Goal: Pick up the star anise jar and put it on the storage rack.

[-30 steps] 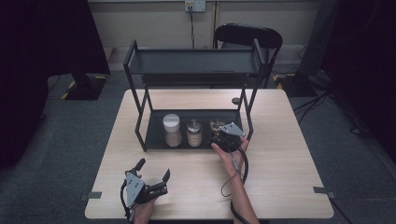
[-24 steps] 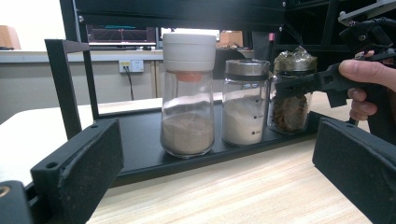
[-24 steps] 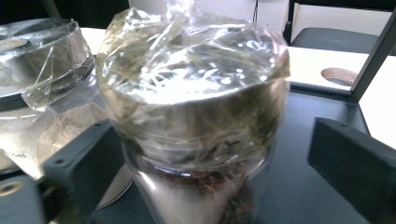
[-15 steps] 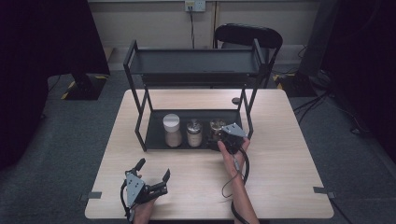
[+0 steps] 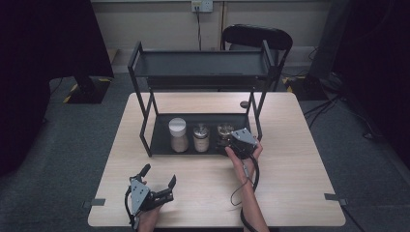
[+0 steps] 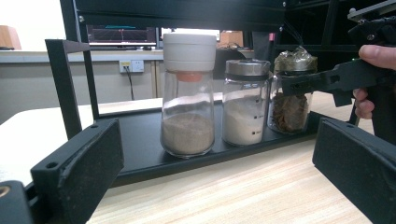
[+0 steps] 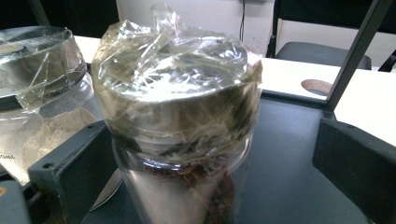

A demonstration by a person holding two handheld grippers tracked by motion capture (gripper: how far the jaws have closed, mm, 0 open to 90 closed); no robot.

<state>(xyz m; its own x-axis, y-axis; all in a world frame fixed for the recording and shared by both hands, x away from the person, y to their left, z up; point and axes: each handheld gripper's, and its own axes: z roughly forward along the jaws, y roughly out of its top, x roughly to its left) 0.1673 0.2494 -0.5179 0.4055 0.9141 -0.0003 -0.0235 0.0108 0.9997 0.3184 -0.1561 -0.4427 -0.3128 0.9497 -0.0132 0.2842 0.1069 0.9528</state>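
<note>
On the lower tray (image 5: 162,145) of the black two-tier rack (image 5: 200,67) stand three jars in a row. Counted from the rack's left post, they are a tall jar with a white cap (image 5: 178,135) holding tan powder, a middle jar with a metal lid (image 5: 200,137) holding white powder, and the wrapped jar (image 5: 224,131) of dark brown pieces, its top covered in crinkled clear film, nearest the rack's right post. The rack sits on one pale wooden table (image 5: 290,159), and one dark chair (image 5: 258,36) stands behind the rack.

Two grippers are in hand. The right gripper (image 5: 238,140) is at the front edge of the tray by the rack's right post, pointed at the wrapped jar (image 7: 175,121). In the right gripper view the jar stands between the two black jaws, which are spread wide; its left side sits close against the left jaw, while a clear gap separates it from the right jaw. Whether the left jaw truly touches the glass cannot be told. The left gripper view shows one jaw of that gripper reaching across the wrapped jar (image 6: 292,93) just under its film-covered lid.

The left gripper (image 5: 157,186) rests well in front of the rack, near the table's near edge, with its jaws spread wide and nothing between them.
</note>
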